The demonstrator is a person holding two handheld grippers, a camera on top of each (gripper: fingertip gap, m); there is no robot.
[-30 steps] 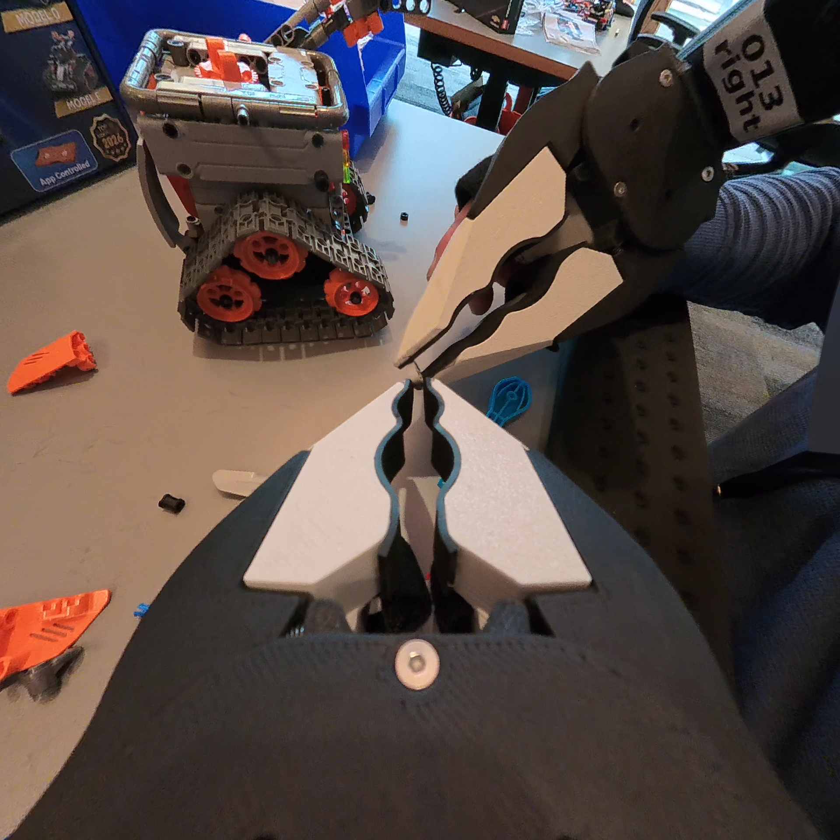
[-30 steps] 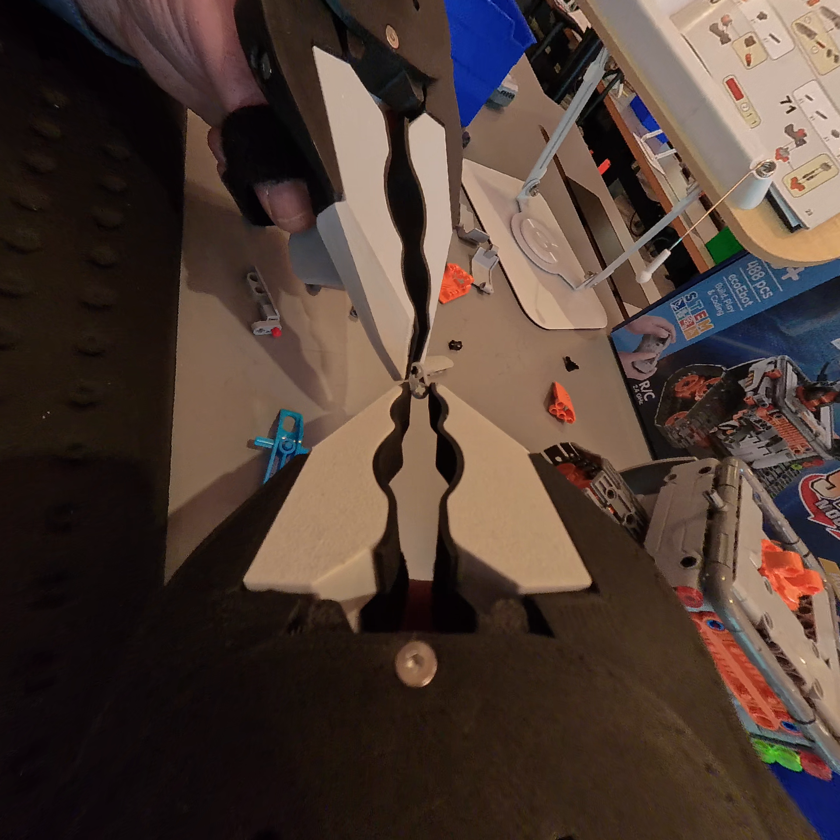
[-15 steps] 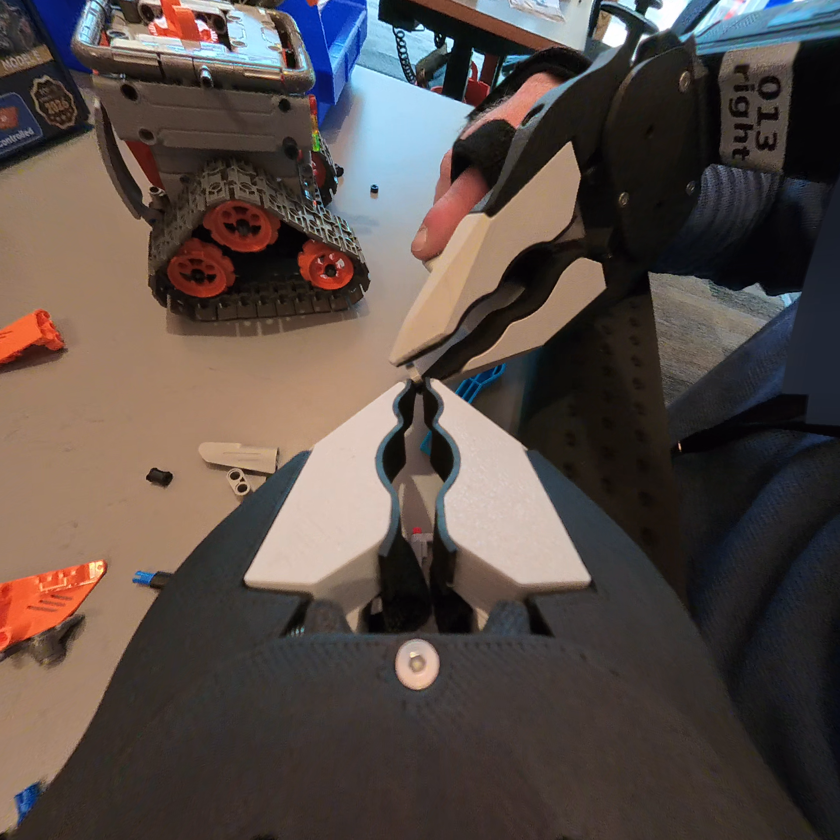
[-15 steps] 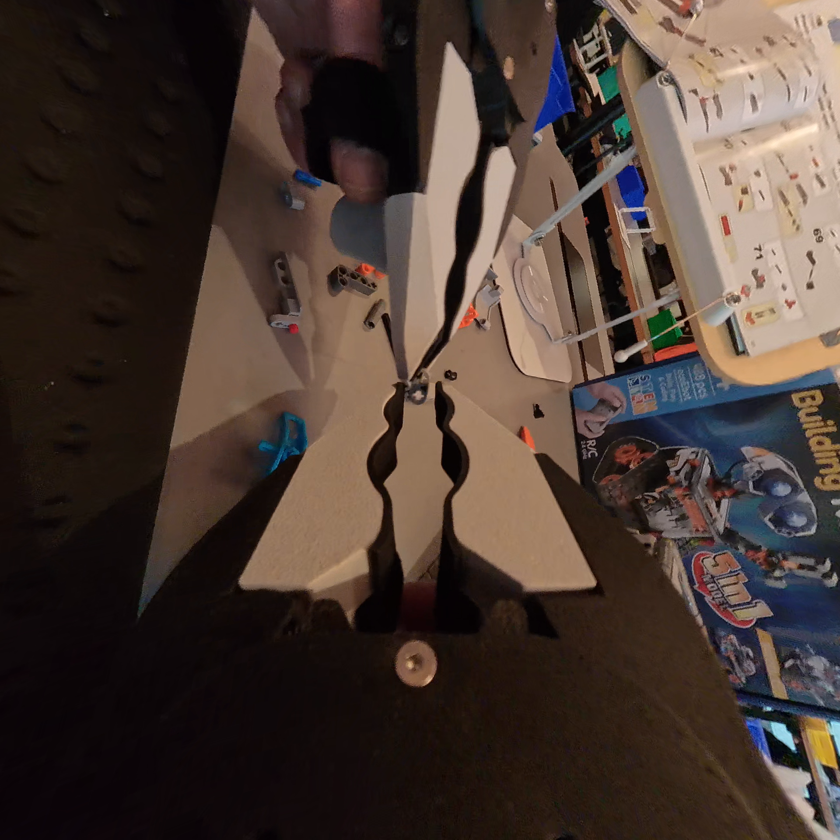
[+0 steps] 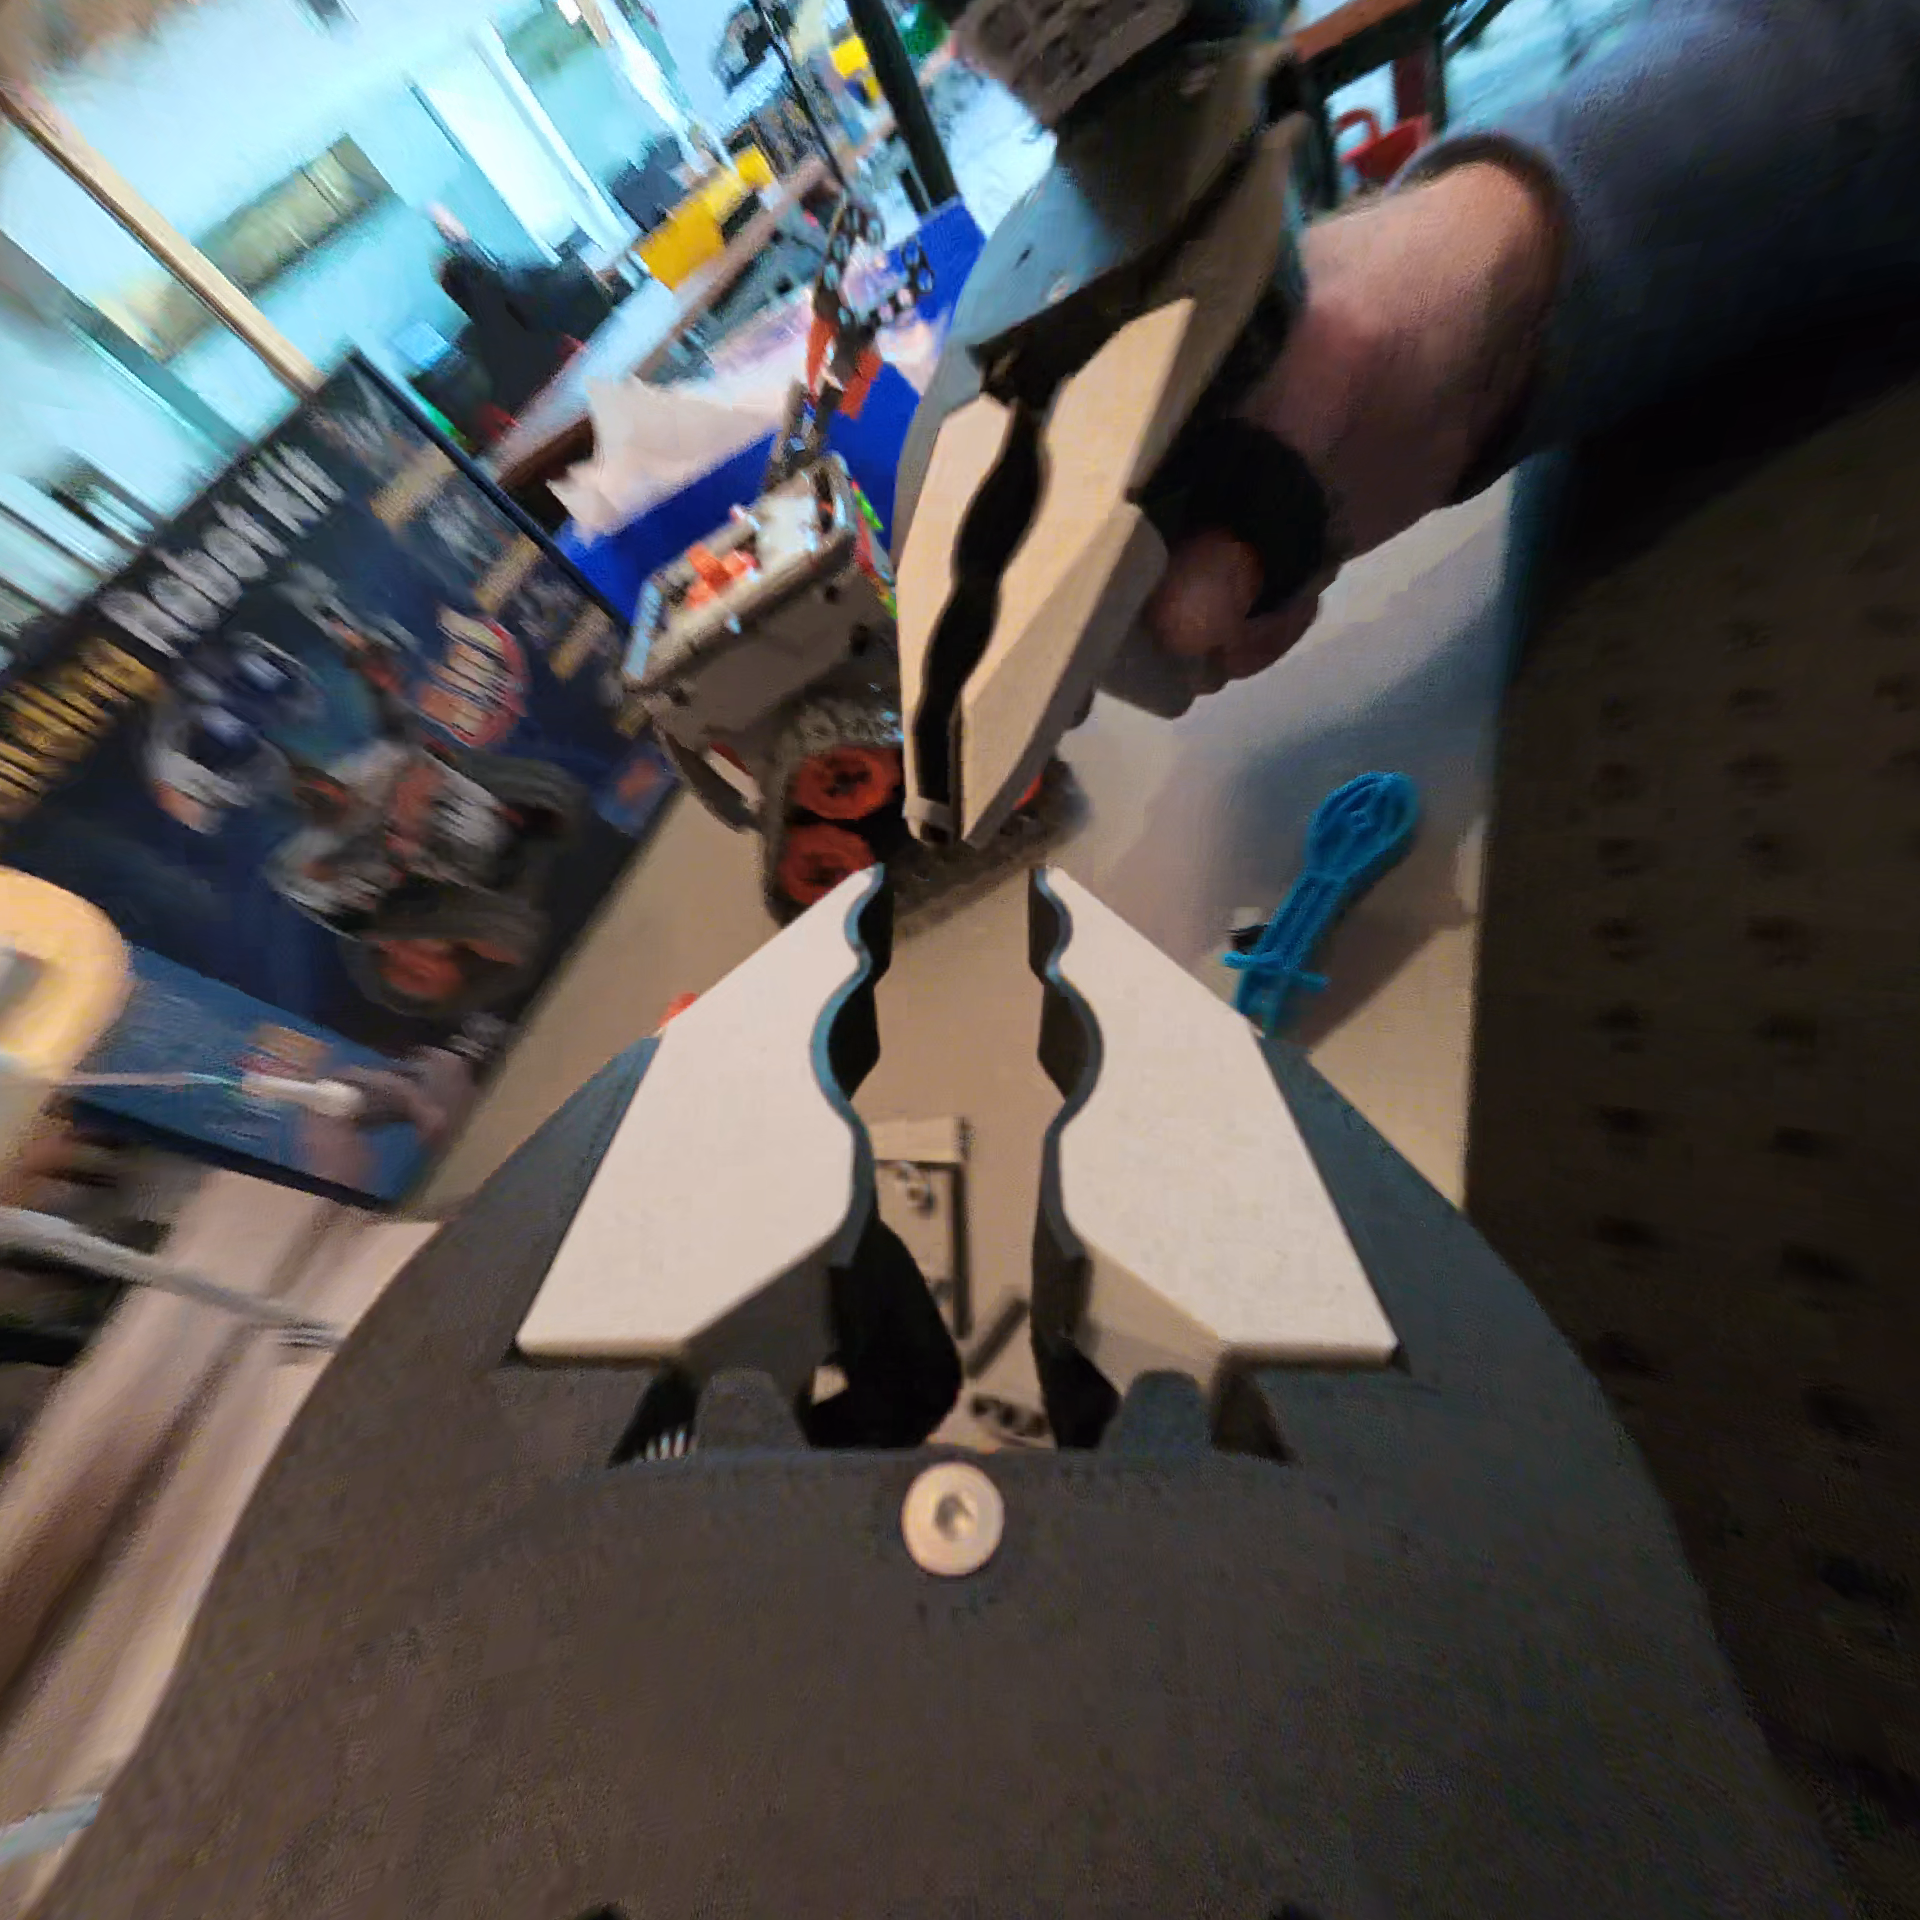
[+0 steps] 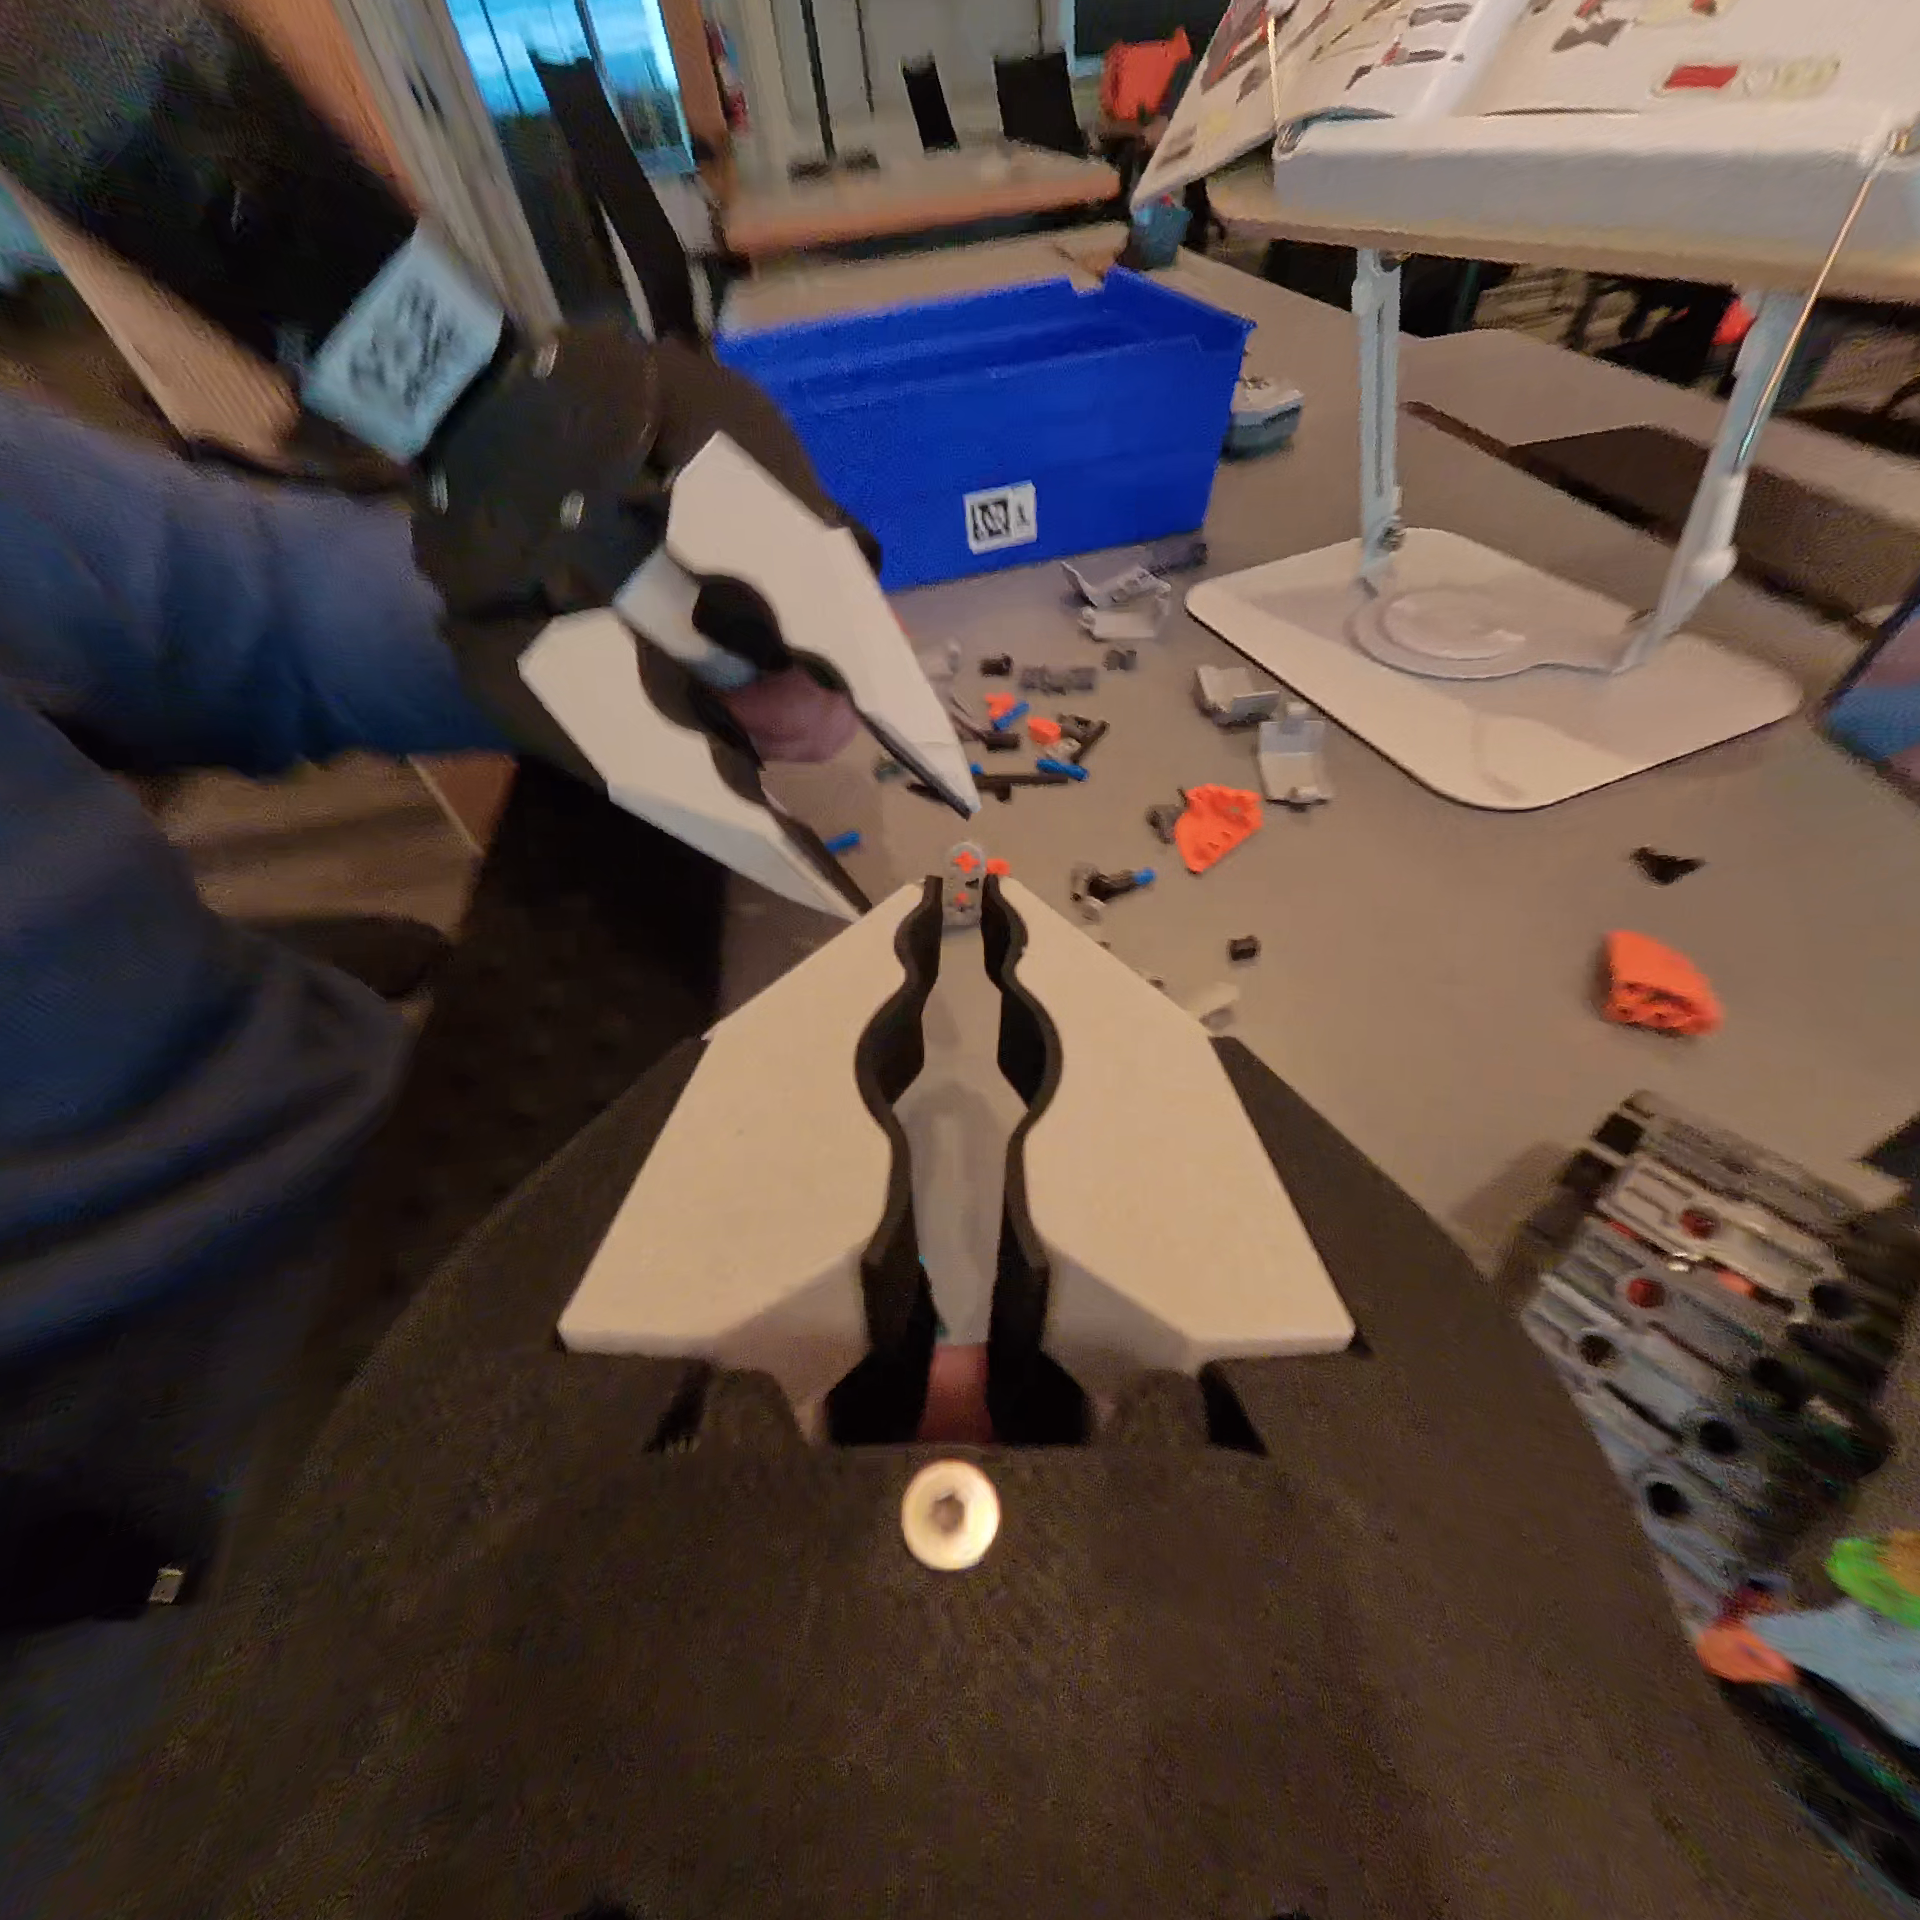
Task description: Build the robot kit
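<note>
Our right gripper [image 6: 964,883] is clamped on a small grey beam with orange pins [image 6: 964,881], which pokes out just past the fingertips. Our left gripper [image 5: 958,883] has its jaws apart with nothing between them, and it sits just to the left of the right one, fingertips near but not touching. Seen from the left gripper, the right gripper [image 5: 940,826] points down right in front of us, and behind it stands the tracked model with orange wheels [image 5: 800,748]; a blue plastic tool [image 5: 1325,883] lies on the grey table [image 5: 1226,810] just to the right. From the right gripper, loose grey, black and orange parts are scattered ahead, among them an orange panel [image 6: 1218,826] ahead to the right and another orange piece [image 6: 1657,997] farther right. Well beyond stands a blue bin [image 6: 997,416], and to the right of it the white base of a book stand [image 6: 1496,665]. The view from the left gripper is blurred, so the background there is hard to tell.
</note>
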